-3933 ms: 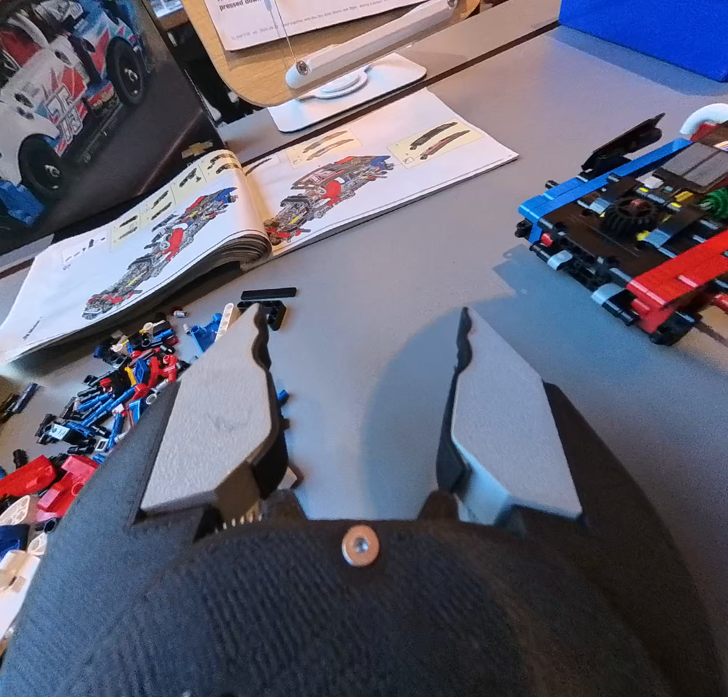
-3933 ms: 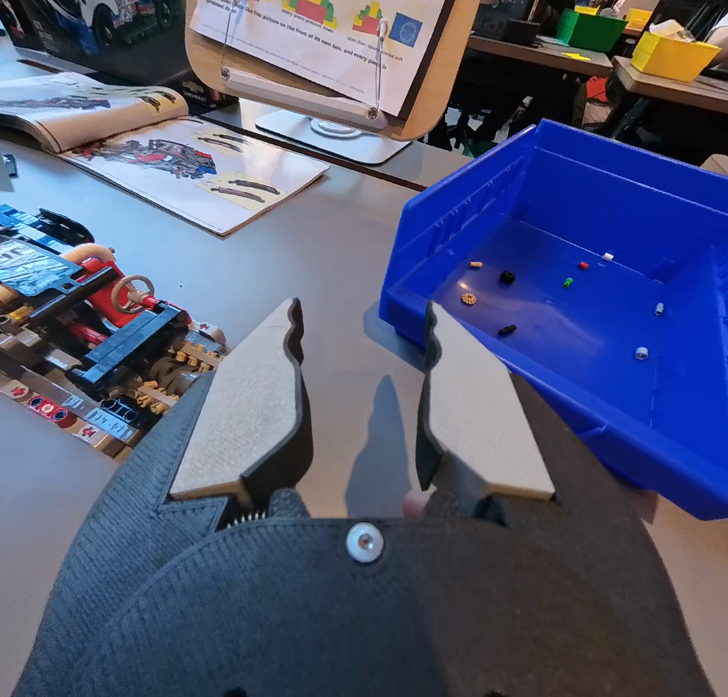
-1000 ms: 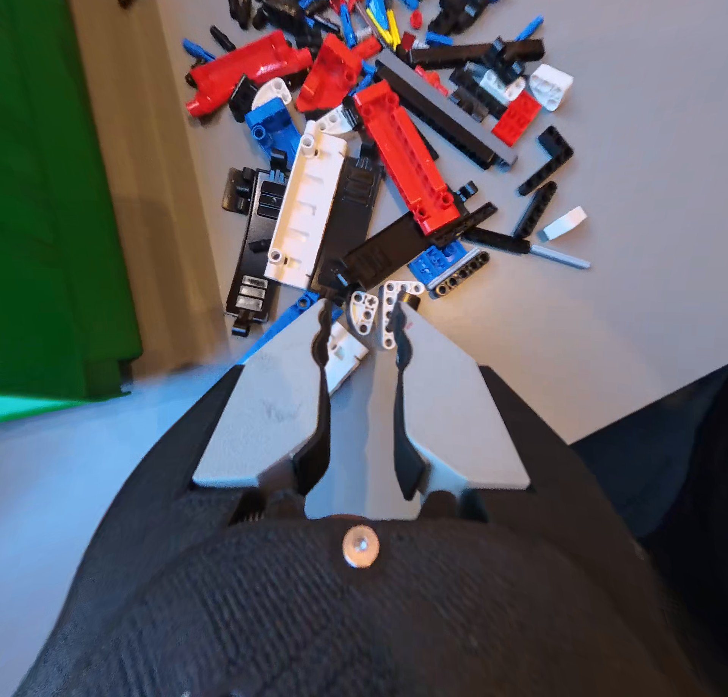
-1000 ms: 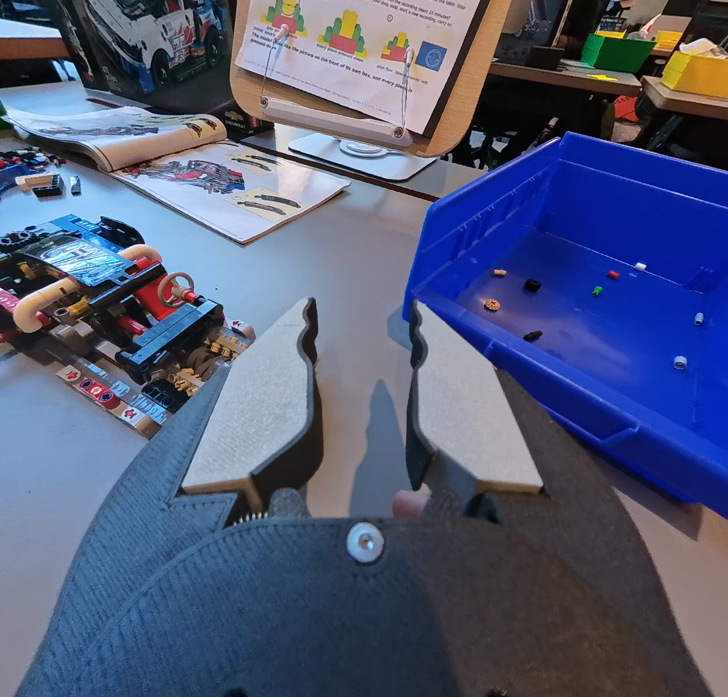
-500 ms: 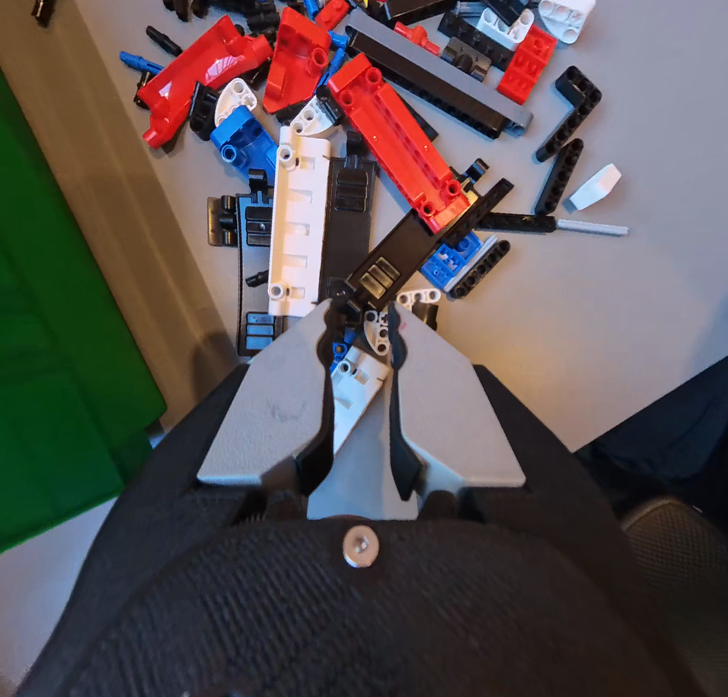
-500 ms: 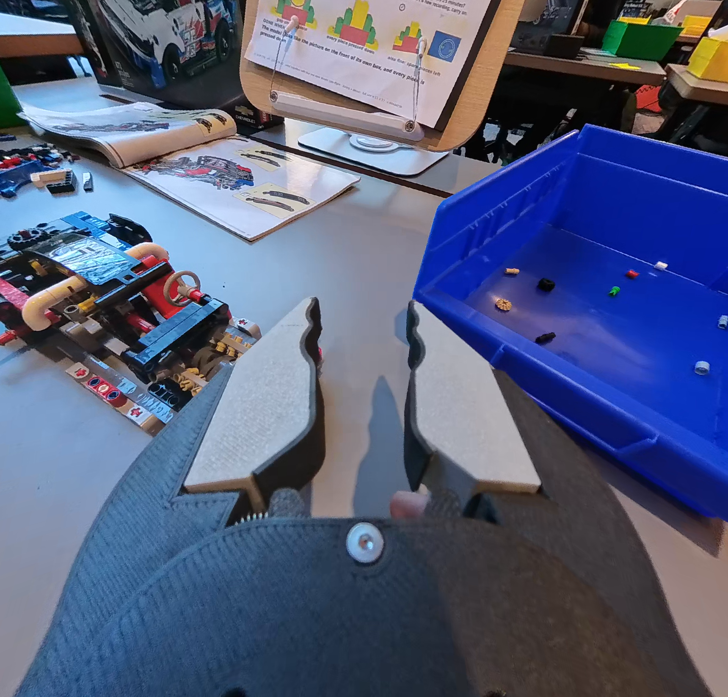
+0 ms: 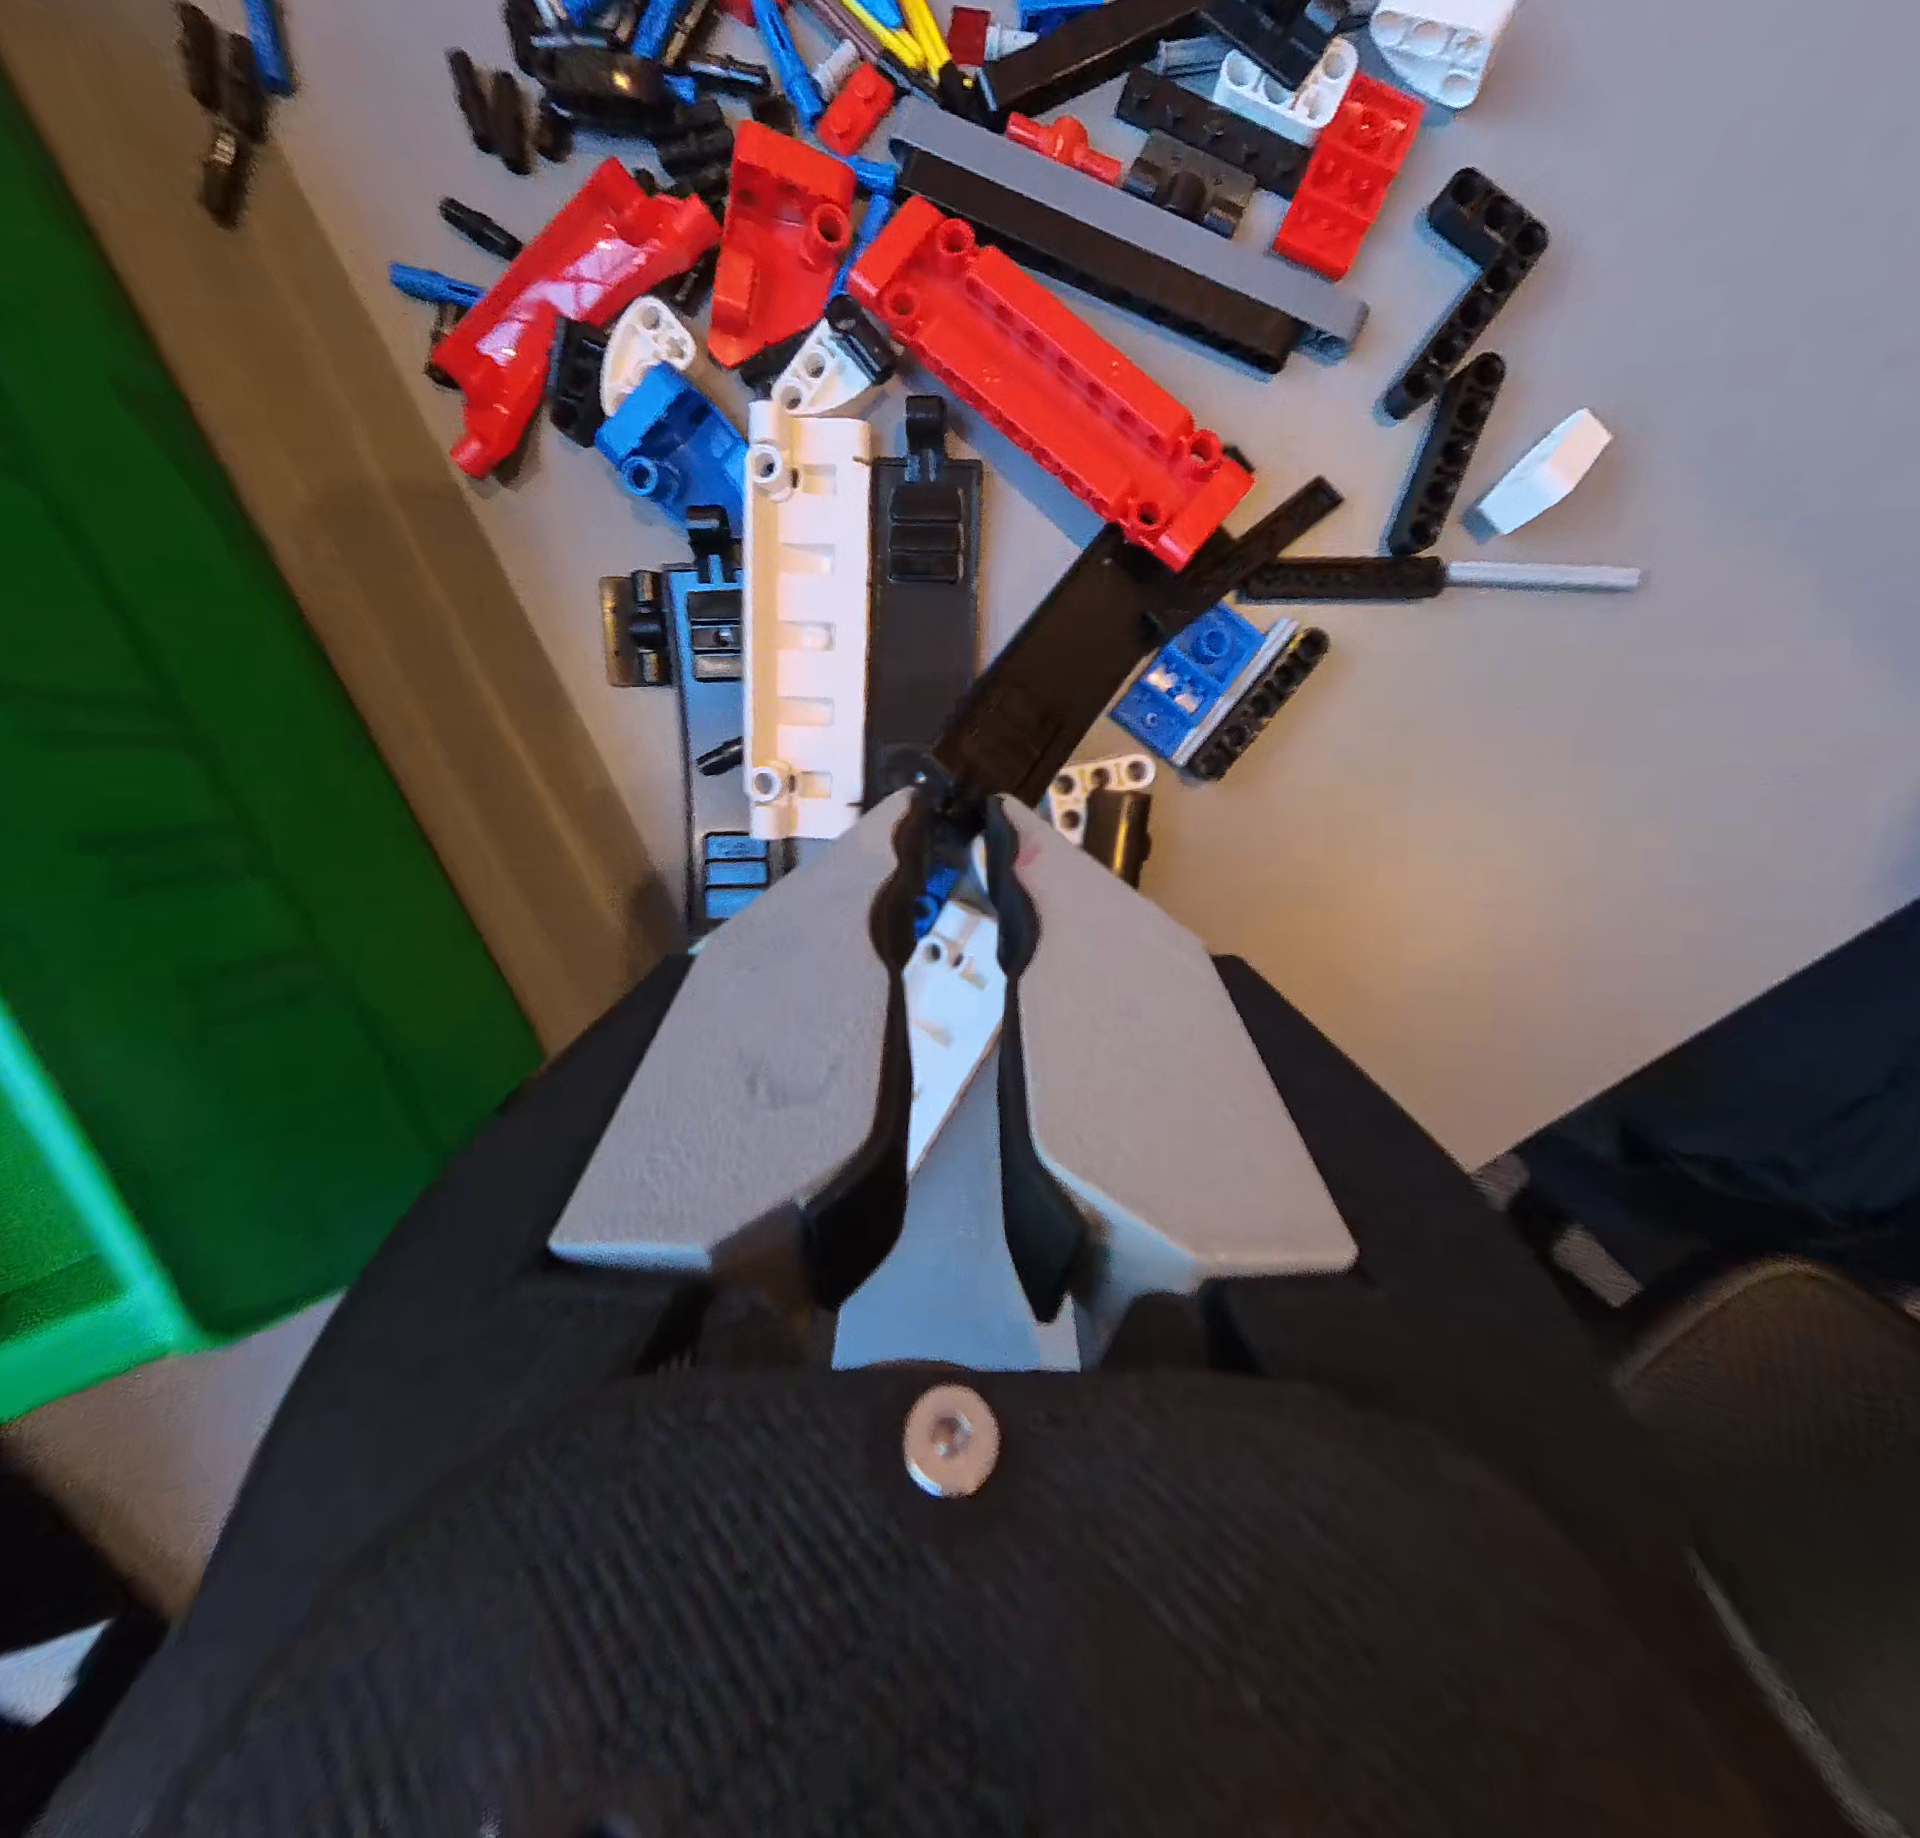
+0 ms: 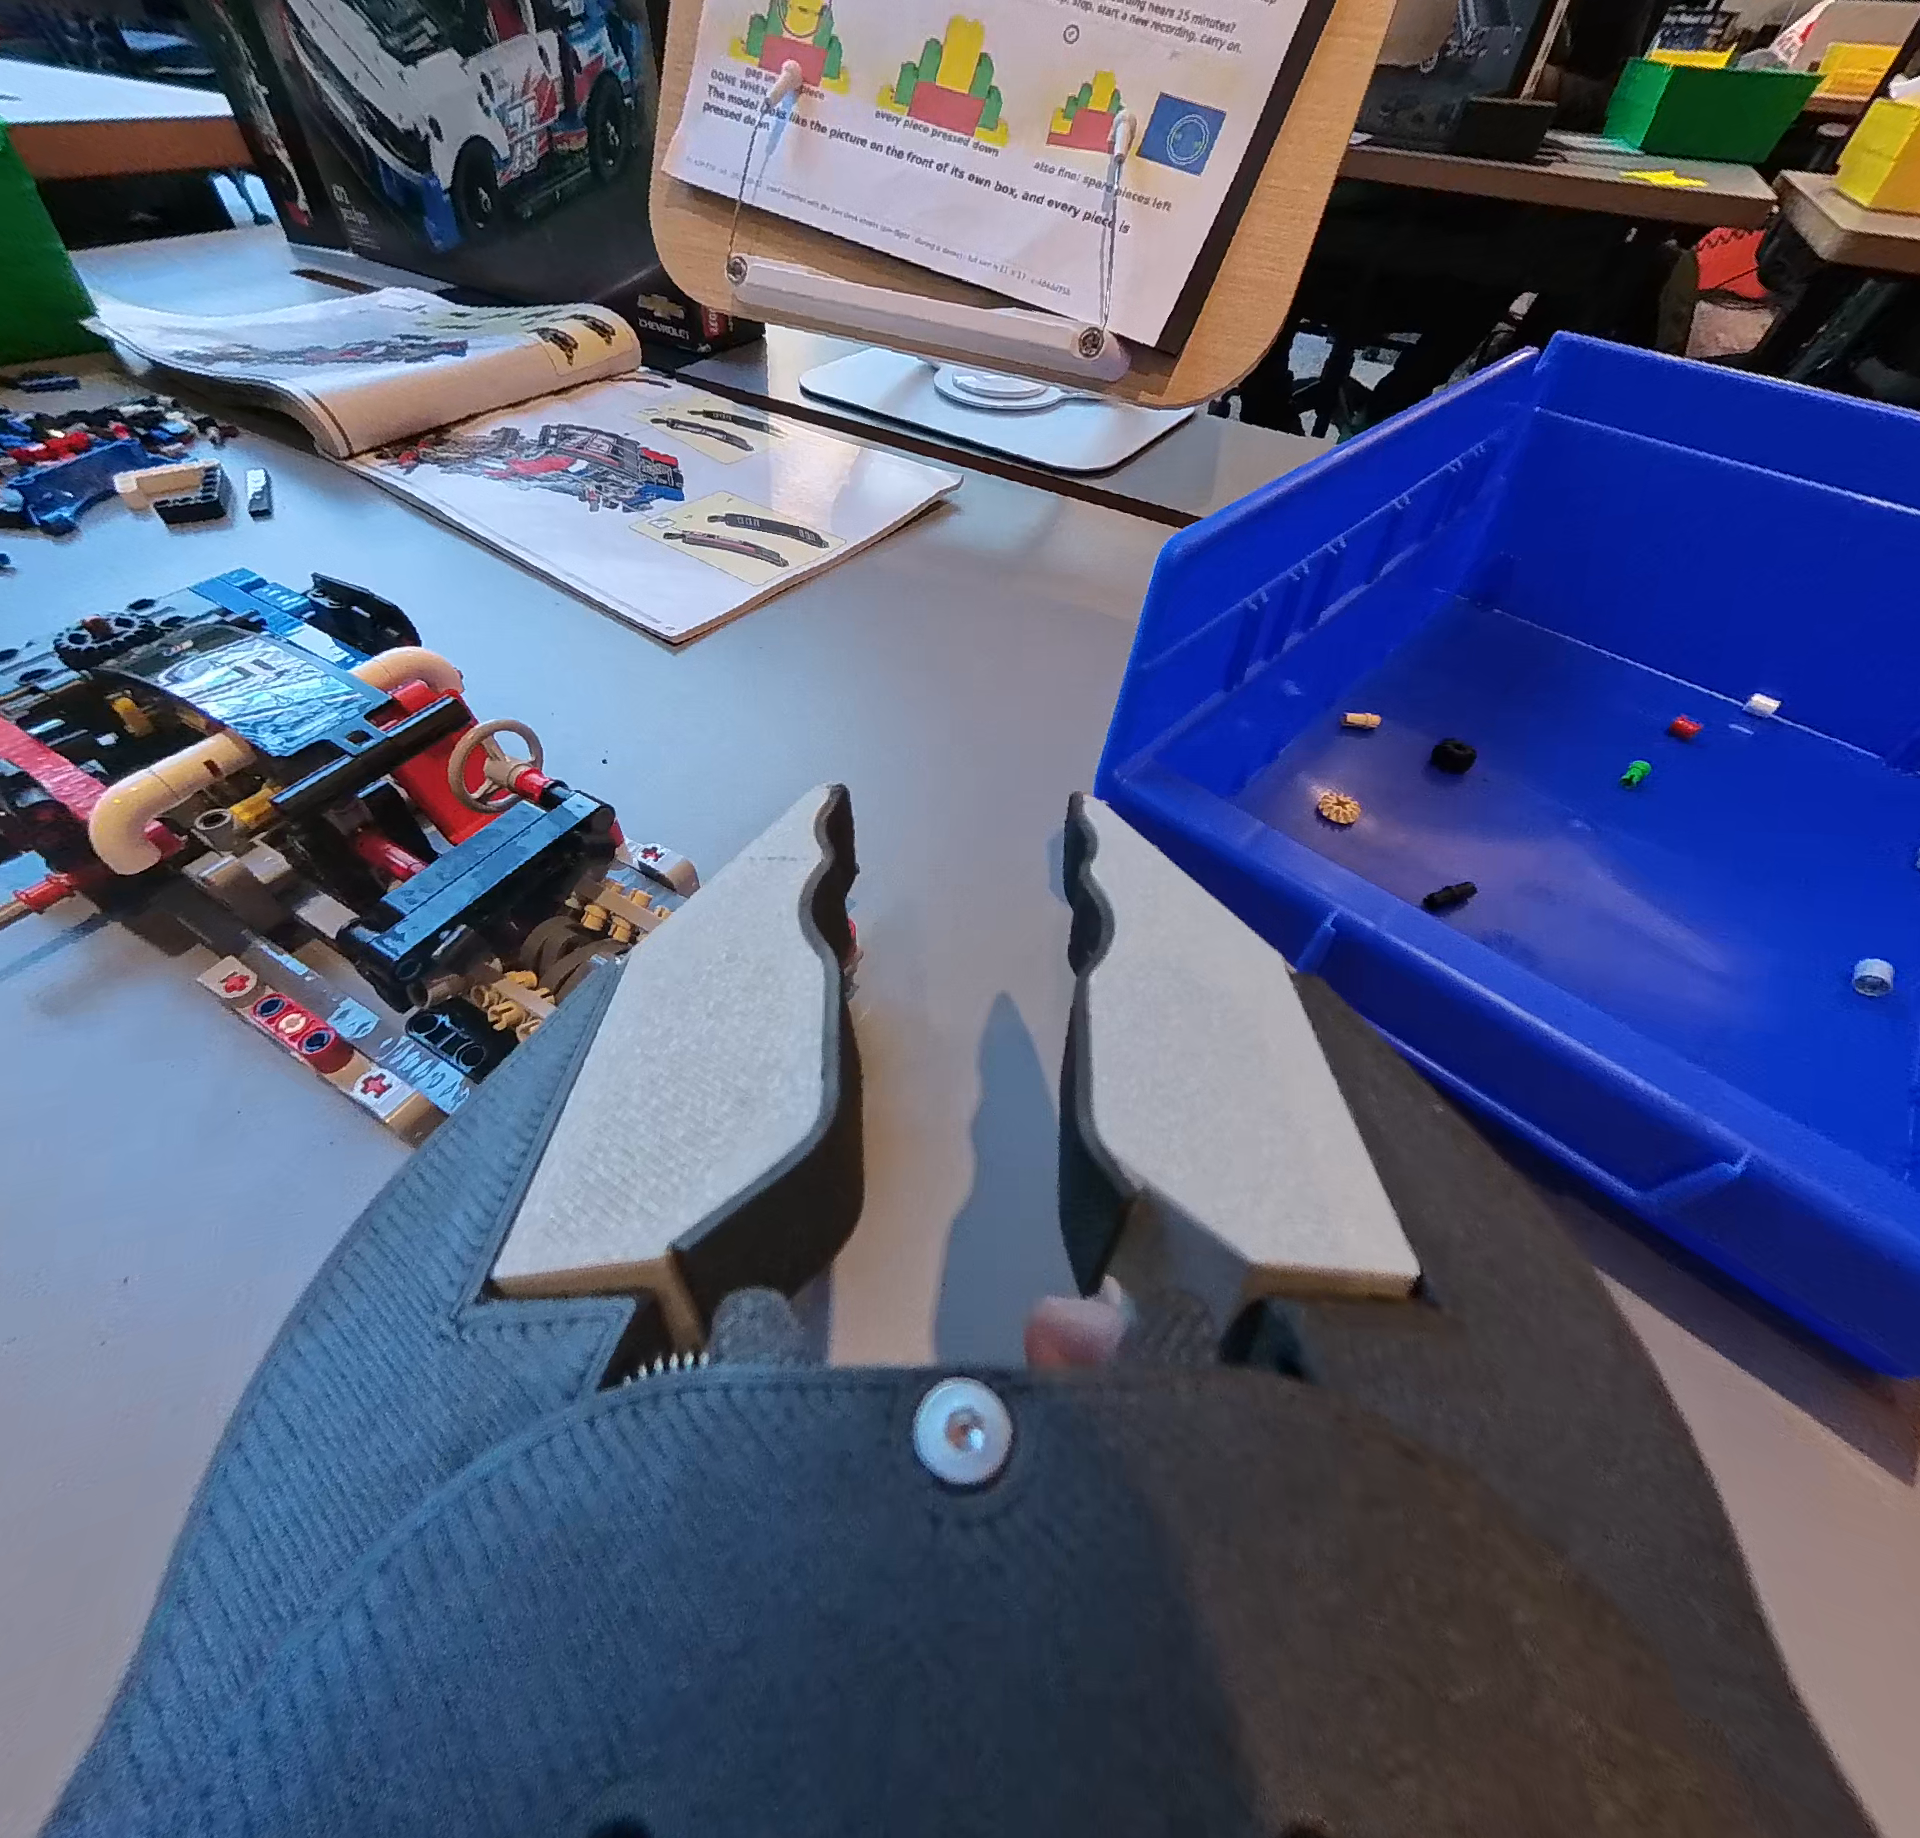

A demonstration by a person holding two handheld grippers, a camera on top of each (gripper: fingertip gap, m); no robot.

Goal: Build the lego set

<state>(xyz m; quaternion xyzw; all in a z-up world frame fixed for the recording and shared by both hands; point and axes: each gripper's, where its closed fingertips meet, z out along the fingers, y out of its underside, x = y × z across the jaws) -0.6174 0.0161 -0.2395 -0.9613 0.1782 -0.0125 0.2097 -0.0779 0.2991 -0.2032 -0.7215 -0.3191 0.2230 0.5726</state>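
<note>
Currently the left gripper [image 7: 951,822] is pinching the near tip of a long black panel [image 7: 1049,687] in the loose pile; this thin hold risks slipping. Right gripper [image 8: 961,879], fingers narrowly apart and empty, is hovering beside the car model [image 8: 312,812].

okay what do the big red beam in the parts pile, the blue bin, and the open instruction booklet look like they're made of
Red beam: hard moulded plastic, slightly glossy, with crisp pin holes and even colour.
Blue bin: moulded plastic, smooth semi-gloss; ribbed walls and soft reflections on its floor.
Instruction booklet: printed paper, probably coated; its pages curve at the spine and catch a light sheen.
</note>
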